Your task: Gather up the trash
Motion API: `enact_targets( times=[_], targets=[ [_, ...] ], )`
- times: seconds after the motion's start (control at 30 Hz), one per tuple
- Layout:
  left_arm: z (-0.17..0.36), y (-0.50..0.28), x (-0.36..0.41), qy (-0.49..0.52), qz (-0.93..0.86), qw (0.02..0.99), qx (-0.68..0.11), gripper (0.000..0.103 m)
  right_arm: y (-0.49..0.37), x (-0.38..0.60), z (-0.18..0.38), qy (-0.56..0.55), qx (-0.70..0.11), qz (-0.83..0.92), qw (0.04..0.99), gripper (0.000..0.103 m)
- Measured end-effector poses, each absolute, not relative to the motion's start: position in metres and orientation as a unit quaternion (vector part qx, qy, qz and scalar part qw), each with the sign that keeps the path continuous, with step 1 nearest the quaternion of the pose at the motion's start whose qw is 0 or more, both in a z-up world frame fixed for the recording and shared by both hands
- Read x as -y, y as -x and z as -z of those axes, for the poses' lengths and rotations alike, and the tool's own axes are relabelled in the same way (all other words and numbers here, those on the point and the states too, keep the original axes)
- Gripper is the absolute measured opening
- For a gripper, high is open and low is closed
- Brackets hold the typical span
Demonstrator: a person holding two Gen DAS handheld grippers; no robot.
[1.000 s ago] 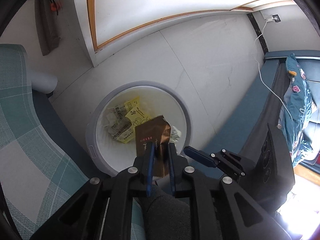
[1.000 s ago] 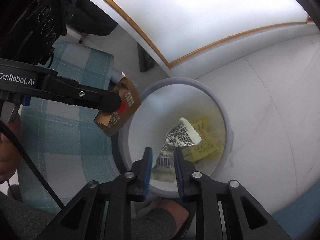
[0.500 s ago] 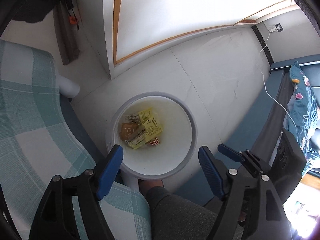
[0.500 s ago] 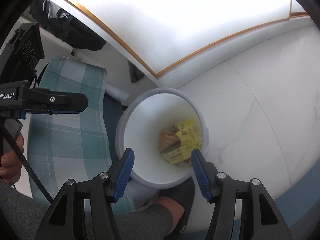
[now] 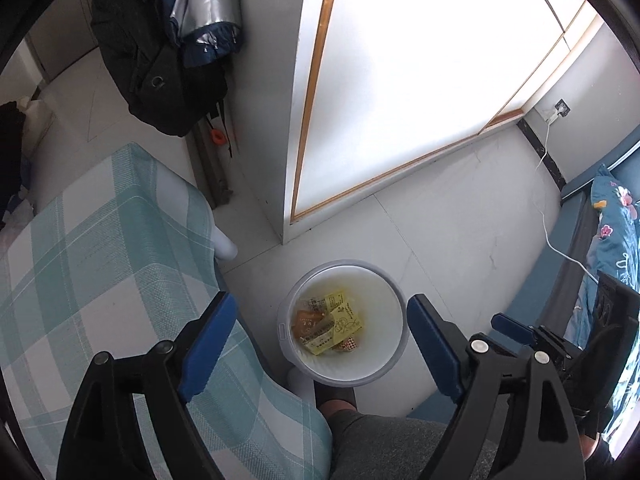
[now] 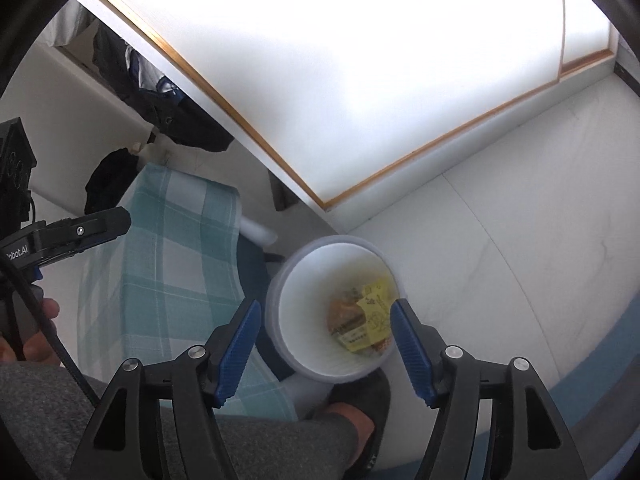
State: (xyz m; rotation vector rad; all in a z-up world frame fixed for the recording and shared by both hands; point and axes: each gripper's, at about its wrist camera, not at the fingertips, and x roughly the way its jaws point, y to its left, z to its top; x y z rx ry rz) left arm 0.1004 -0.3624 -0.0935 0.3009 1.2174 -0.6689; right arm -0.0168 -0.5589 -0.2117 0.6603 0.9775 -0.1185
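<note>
white plastic, the bin (image 5: 394, 344) stood on the floor (image 5: 460, 216) by the person's foot (image 6: 362, 416), and both wrappers that had been pinched over it a second before now lay inside. the brown packet (image 5: 306, 322) from the left gripper (image 5: 316, 340) had landed on the heap beside the yellow sachets (image 5: 346, 322); the barcoded wrapper (image 6: 354, 336) from the right gripper (image 6: 326, 350) rested there too. both grippers had risen clear of the rim, and their jaws were opening wide with nothing between them, only the bin seen far below through the gap. this drop looked finished, so the hands were free for the next piece of trash, though none showed outside the bin in either view.

around it: a checked cloth (image 5: 100, 272) draped over a seat just beside the bin, the person's grey trouser leg (image 5: 392, 448) below, a dark jacket (image 5: 160, 60) hanging by the door frame, a white cable (image 5: 556, 236) trailing across the floor to a wall socket, and flowered bedding (image 5: 616, 240) at the right edge. nothing blocked the bin's mouth; the cloth edge and the foot crowded its near side, which could catch a low return.
</note>
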Motion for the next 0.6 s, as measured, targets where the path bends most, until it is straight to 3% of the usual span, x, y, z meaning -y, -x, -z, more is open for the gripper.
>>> enact_targets(
  times=[0.6],
  targets=[
    [0.079, -0.085, 0.353, -0.141, 0.309, 0.773, -0.536, 0.085, 0.034, 0.545, 0.184, -0.301, -0.445, 0.062, 0.841, 0.074]
  ],
)
